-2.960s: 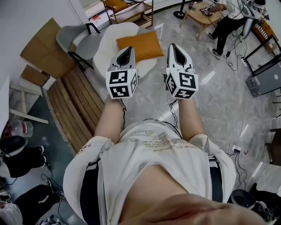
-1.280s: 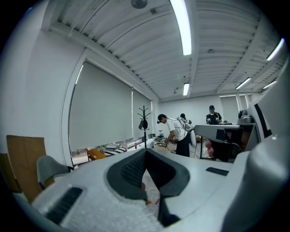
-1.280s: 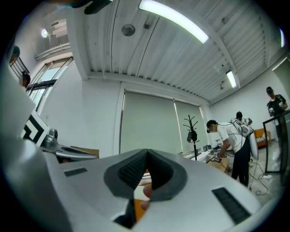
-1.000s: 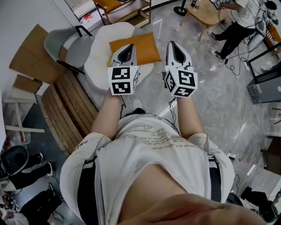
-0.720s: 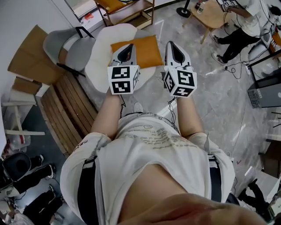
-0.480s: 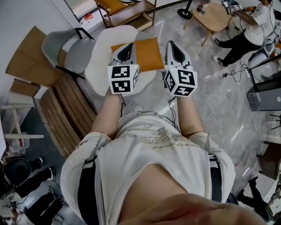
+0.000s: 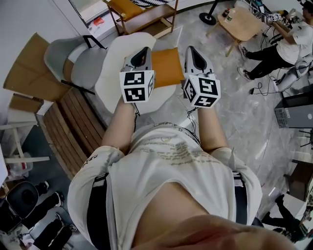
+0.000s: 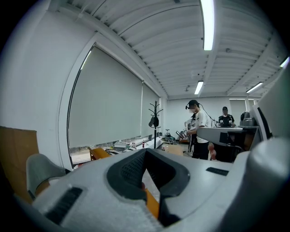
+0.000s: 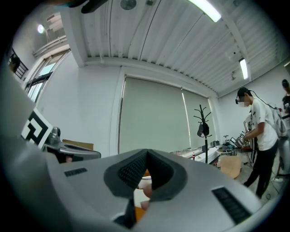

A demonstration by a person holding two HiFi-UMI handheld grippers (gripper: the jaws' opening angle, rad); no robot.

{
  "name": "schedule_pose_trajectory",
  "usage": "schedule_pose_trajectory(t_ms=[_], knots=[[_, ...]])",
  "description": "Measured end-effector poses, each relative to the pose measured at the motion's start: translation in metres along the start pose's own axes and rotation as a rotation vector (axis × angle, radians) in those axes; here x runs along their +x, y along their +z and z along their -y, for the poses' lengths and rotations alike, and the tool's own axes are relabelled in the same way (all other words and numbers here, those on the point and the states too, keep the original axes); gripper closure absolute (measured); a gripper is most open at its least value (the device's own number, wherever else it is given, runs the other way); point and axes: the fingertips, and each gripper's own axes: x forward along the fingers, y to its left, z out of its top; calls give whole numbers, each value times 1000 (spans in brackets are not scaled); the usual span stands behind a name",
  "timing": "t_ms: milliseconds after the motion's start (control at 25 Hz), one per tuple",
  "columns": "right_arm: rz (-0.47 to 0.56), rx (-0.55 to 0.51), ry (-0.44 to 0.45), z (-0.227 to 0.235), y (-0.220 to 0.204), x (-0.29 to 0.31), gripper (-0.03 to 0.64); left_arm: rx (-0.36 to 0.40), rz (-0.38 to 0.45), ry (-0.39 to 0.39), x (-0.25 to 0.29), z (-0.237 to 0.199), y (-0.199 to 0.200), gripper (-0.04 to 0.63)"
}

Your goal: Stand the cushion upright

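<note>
Orange cushion flat on white round seat, not upright. Head view: left gripper overlapping the cushion's left edge, right gripper at its right edge; contact not confirmable from this angle. Marker cubes with black-and-white squares only, no letters. Print on the wearer's shirt too small to read. Containers: grey case on the floor at right, closed, contents hidden. Wooden frame at top with a second orange pad on it. Small wooden table top right, dark bottle on it, label unreadable. Cardboard sheets against the wall at left, grey chair just beside the white seat. Left gripper view: pads together, nothing clamped; thin orange strip visible below the pads. Coat stand and two standing people behind, roller blind down. No legible writing. Right gripper view: pads also together, nothing clamped, bit of orange and white under them. Left gripper's marker cube at left edge, one standing person at right.
</note>
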Motion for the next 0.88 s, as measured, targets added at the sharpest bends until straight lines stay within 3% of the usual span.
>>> schedule_pose_trajectory(t_ms=[480, 880], knots=[[-70, 7, 37, 6, -25, 37, 591, -42, -51, 45, 27, -26, -19, 580], [-141, 17, 205, 13, -55, 120, 591, -89, -101, 213, 66, -71, -37, 581]])
